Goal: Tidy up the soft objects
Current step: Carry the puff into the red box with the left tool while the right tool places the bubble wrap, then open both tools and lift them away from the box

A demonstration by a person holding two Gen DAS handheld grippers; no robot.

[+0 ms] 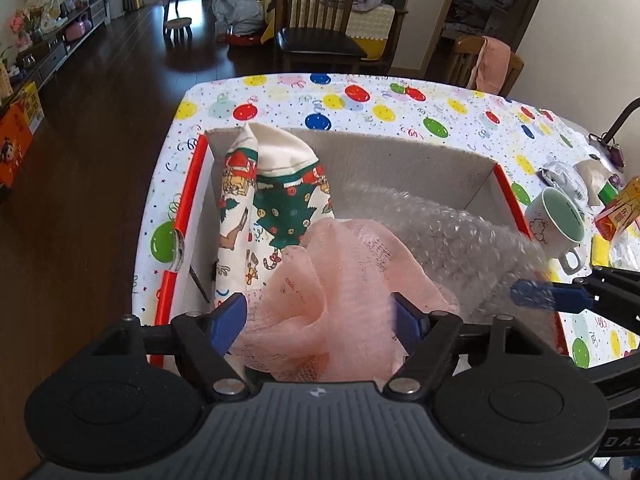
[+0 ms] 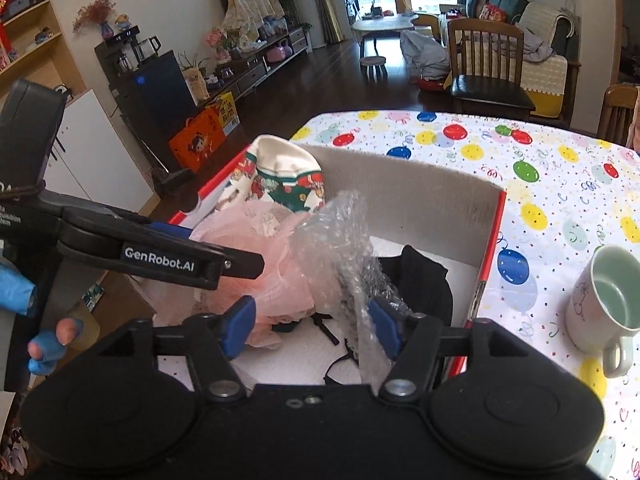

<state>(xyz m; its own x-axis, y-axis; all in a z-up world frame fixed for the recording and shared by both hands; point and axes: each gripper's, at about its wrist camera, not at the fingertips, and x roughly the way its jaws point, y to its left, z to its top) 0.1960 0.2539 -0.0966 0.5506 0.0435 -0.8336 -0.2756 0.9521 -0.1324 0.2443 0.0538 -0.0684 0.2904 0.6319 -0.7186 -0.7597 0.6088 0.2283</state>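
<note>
A cardboard box (image 1: 400,164) with red outer sides sits on a table covered in a balloon-print cloth (image 1: 360,100). Inside it, at the far left, a cloth printed with Christmas trees (image 1: 280,200) stands propped against the wall; a pink mesh fabric (image 1: 332,288) lies heaped at the near left, and a sheet of bubble wrap (image 2: 340,240) rises beside it on the right, over a black garment (image 2: 416,280) on the box floor. The left gripper (image 1: 320,320) hangs over the pink mesh with its jaws apart, the fabric lying loose between them and not pinched. The right gripper (image 2: 312,328) also has its jaws spread; the bubble wrap brushes its right finger but is not clamped. Both pieces appear to be released into the box. To finish well, each gripper should lift straight up and clear, so nothing snags and drags back out. A white mug (image 2: 604,312) stands on the table to the right, outside the box.
</note>
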